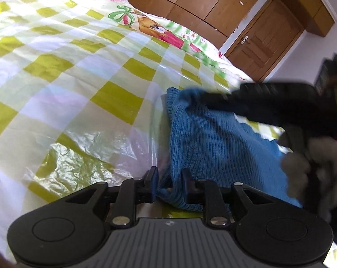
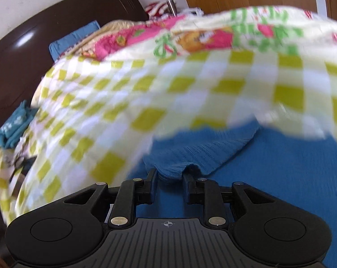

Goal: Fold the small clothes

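One blue knitted garment (image 1: 213, 138) is all I count from the left wrist view, a ribbed sweater by the look of it, lying on the bed's checked plastic sheet (image 1: 79, 71). My left tongs (image 1: 169, 179) stand narrowly parted around its near hem, and I judge the pads are not pressing on it. From the side the right tongs (image 1: 215, 101) reach in as a dark blur at the far corner, so their state there I cannot tell. I judge the knit soft, light and floppy, with enough rib to grip without slipping; hems and corners are the places to pinch.

From the right wrist view, again one sweater (image 2: 280, 178), with a folded flap across its top. The right tongs (image 2: 170, 178) are partly open, a hem lip (image 2: 171, 172) between the tips, seemingly unclamped. Two other blue items sit near the headboard: a pillow (image 2: 74, 39) and a crumpled cloth (image 2: 14, 129).
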The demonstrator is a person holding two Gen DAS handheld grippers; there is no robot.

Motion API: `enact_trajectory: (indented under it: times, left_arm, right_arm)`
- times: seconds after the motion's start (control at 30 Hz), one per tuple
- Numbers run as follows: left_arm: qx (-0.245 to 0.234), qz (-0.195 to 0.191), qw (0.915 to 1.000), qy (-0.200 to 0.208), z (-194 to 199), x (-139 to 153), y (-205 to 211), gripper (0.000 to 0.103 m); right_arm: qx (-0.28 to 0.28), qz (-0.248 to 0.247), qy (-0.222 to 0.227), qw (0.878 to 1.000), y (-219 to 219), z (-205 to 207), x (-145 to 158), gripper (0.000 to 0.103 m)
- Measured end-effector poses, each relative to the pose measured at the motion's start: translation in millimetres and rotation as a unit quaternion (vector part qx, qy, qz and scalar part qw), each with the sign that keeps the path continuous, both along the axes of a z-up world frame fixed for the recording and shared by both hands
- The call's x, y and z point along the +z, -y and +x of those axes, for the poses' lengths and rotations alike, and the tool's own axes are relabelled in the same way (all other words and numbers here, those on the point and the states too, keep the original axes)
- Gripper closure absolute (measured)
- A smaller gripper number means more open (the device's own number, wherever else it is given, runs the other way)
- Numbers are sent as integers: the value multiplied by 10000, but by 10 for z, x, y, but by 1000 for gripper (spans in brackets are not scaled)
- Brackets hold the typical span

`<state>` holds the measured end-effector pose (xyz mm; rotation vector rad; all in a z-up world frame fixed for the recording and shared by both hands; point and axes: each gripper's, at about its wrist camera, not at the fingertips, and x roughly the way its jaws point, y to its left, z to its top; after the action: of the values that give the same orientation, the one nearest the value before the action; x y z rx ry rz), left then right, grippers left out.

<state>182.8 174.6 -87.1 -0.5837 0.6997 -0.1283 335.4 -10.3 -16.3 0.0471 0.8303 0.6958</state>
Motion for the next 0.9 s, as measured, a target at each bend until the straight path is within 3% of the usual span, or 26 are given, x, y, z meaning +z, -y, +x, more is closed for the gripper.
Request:
enact_trajectory:
  times: [0.1,0.23,0.33,0.43,0.5,0.6,0.77,0.9]
  left_arm:
    - [9,-95,10000,16,-8,-14,-20,65]
    - [-54,114,9999,46,-9,-1,34,64]
    - [-76,168,9998,59,-4,3,47,64]
    - [-68,185,9998,49,2,-2,48,64]
    - [-58,235,9997,27,7,1,63,64]
    - [-40,455,9990,-7,7,28,134,64]
    - [-56,1046,9943,-196,51,125,308,63]
    - [-62,1308,9908,-354,96,154,393,62]
  right_arm:
    - [-121,127,143,9997,-160,83,17,78]
    - [-523,357,91,9979,61,29,129,78]
    - [-1014,57,310,9943,590,-229,264,78]
    - [-1843,-383,499,9809,1364,-585,347,73]
    - [-2394,-549,385,9686,1883,-781,295,65]
    - [-3004,-380,-61,9530,2481,-922,115,65]
    - [-2980,267,-380,9534,2768,-919,-147,64]
    - [-2788,622,-555,9567,2820,-947,-231,55]
